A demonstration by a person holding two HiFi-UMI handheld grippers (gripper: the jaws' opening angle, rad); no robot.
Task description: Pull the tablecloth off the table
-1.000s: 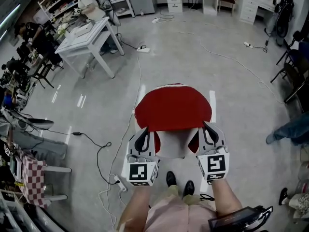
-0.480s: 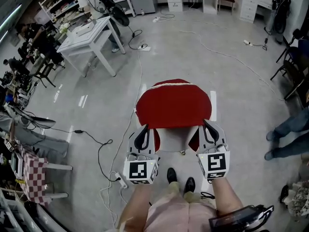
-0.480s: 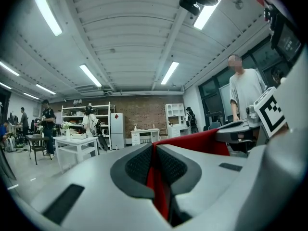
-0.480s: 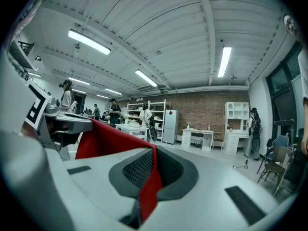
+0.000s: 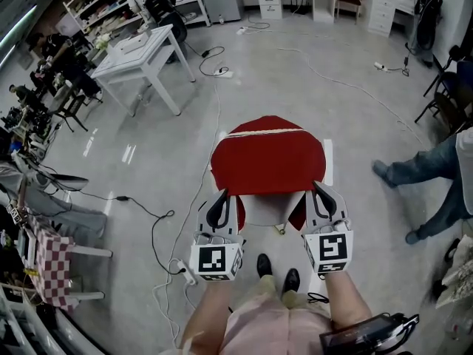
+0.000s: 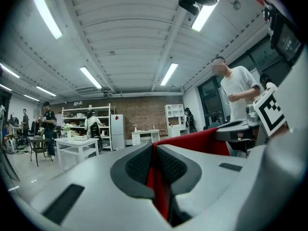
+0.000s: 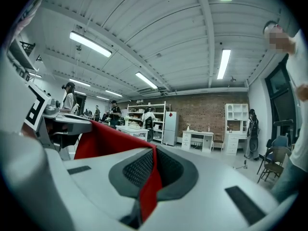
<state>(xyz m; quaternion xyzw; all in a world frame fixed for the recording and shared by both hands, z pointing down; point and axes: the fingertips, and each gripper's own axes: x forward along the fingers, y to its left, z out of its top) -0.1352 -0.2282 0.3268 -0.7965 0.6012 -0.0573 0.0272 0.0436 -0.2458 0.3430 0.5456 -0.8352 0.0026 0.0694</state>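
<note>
The red tablecloth (image 5: 267, 157) hangs spread in front of me, held by its two near corners. My left gripper (image 5: 222, 196) is shut on the left corner, and red cloth is pinched between its pads (image 6: 154, 150). Shut on the right corner is my right gripper (image 5: 316, 191), with a red fold squeezed in its jaws (image 7: 153, 153). Between the grippers, below the cloth's near edge, a pale grey surface (image 5: 264, 217) shows; I cannot tell if it is the table top. The cloth stretches from one gripper towards the other (image 6: 202, 141) (image 7: 103, 141).
A white table (image 5: 137, 54) stands at the far left by shelves and seated people. Cables (image 5: 159, 228) and a power strip (image 5: 181, 276) lie on the floor to my left. A person's legs (image 5: 436, 176) are at the right. A checked-cloth chair (image 5: 44, 261) sits near left.
The grippers and cloth keep their place in the view while the white table and floor slide away upward. More red cloth shows at the far edge. A person walks in at the right.
</note>
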